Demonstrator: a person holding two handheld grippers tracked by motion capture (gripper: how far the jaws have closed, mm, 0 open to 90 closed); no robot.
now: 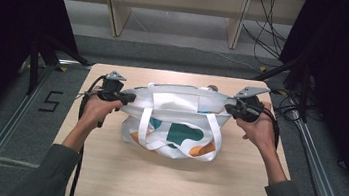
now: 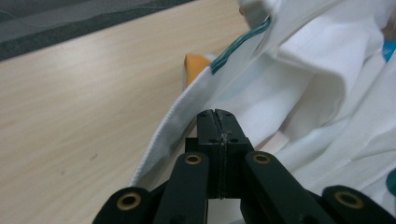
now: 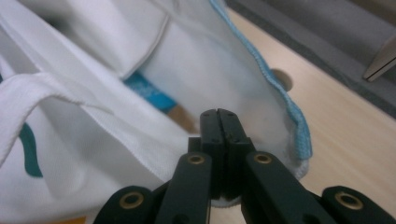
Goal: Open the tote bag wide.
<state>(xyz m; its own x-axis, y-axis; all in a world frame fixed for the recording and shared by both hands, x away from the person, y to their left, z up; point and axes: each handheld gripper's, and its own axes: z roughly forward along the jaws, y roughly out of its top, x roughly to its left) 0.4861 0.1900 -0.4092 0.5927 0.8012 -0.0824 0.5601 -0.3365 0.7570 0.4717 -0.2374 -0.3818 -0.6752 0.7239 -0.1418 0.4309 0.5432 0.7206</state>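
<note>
Forearms low in frame, left gripper and right gripper each clamped on tote bag side edges, stretching it flat over the table.

Light wood bench at centre. Beyond bench: wooden shelf legs, loose cables. Left of bench: floor mark "5".

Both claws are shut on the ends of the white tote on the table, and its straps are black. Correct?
Not quite. The straps are white, not black, as the high view shows. The rest holds: the left claw and right claw are each shut at an end of the white tote on the table, jaws pressed together in both gripper views.
</note>
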